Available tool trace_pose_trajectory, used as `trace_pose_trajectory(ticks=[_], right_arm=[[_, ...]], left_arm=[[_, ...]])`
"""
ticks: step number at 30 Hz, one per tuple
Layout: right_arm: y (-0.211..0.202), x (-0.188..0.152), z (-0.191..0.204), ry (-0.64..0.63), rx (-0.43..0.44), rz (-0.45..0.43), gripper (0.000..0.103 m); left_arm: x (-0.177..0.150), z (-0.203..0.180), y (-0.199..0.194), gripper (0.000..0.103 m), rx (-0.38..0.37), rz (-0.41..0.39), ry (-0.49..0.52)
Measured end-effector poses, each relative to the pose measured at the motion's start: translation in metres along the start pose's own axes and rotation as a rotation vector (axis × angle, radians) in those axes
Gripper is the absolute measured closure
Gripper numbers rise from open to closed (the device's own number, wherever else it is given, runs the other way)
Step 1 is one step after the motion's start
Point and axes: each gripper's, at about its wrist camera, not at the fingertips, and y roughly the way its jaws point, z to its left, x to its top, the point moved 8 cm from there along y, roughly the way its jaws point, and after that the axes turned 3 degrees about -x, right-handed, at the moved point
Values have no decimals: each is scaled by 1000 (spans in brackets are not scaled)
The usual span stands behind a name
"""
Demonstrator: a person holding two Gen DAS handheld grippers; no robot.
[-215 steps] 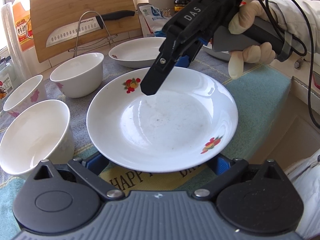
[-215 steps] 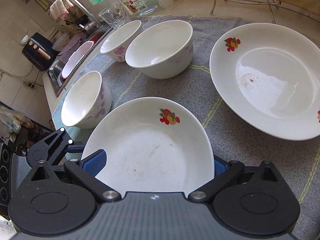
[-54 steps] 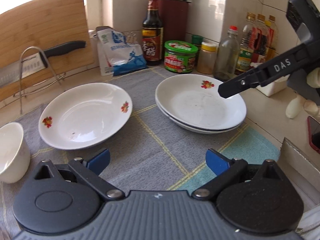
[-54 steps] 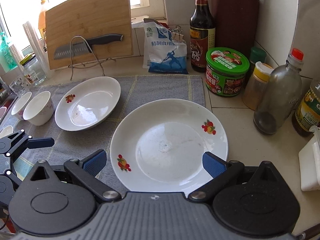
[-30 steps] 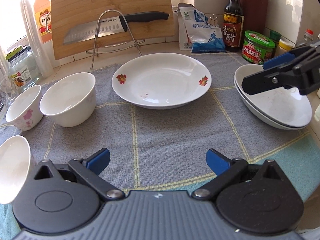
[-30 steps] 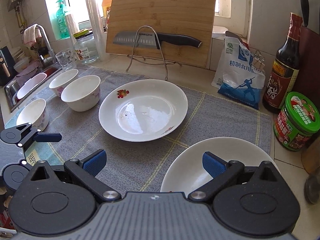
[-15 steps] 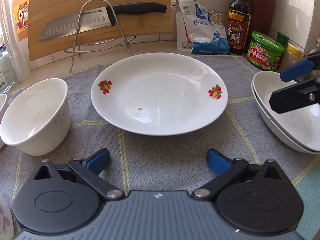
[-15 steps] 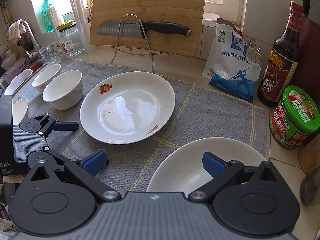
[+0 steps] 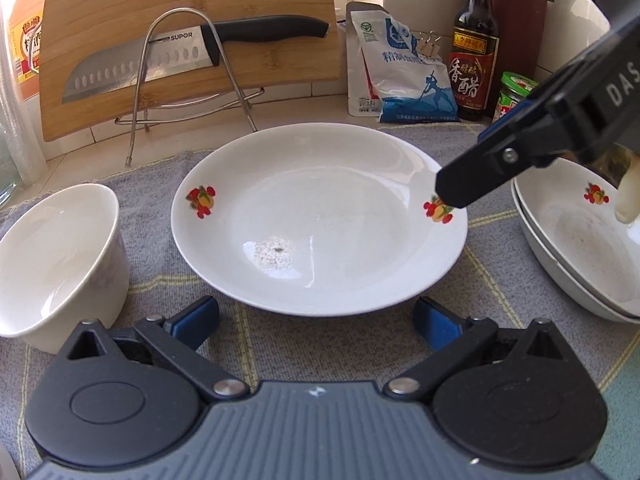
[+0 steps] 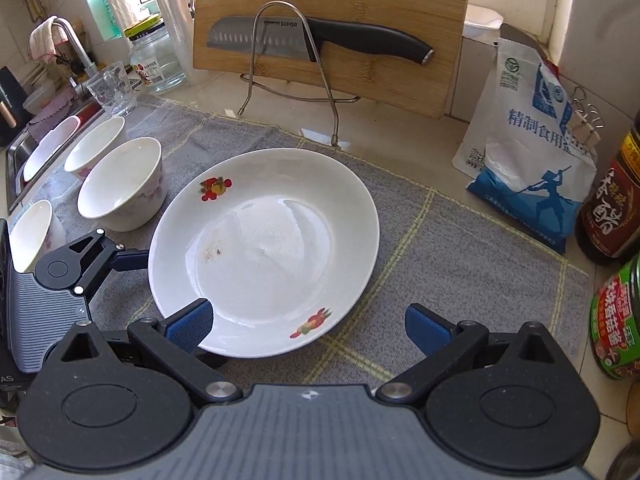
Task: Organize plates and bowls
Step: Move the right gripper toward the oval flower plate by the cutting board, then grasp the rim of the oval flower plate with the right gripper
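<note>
Sitting mid-frame on the grey towel (image 9: 472,280), the loose plate (image 9: 320,220) is flanked by both wide-open, empty grippers, left gripper (image 9: 316,320) and right gripper (image 10: 308,324); pinch its rim squarely, then carry it level onto the plate stack (image 9: 576,240) at right.

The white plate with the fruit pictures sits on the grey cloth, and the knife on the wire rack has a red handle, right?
Not quite: in the right wrist view the knife's handle is black. The white plate with fruit pictures does sit on the grey cloth.
</note>
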Motion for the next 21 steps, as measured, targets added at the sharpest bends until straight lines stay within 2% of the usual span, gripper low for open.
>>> trace_pose_trajectory(ticks=[12,21], right_arm=[[53,28,-3,-69,121,138,0],[73,47,-3,-53,242,155,0]], left_arm=[[3,3,5,0,21,-19,-20],[3,2,4,0,15,-31,-14]])
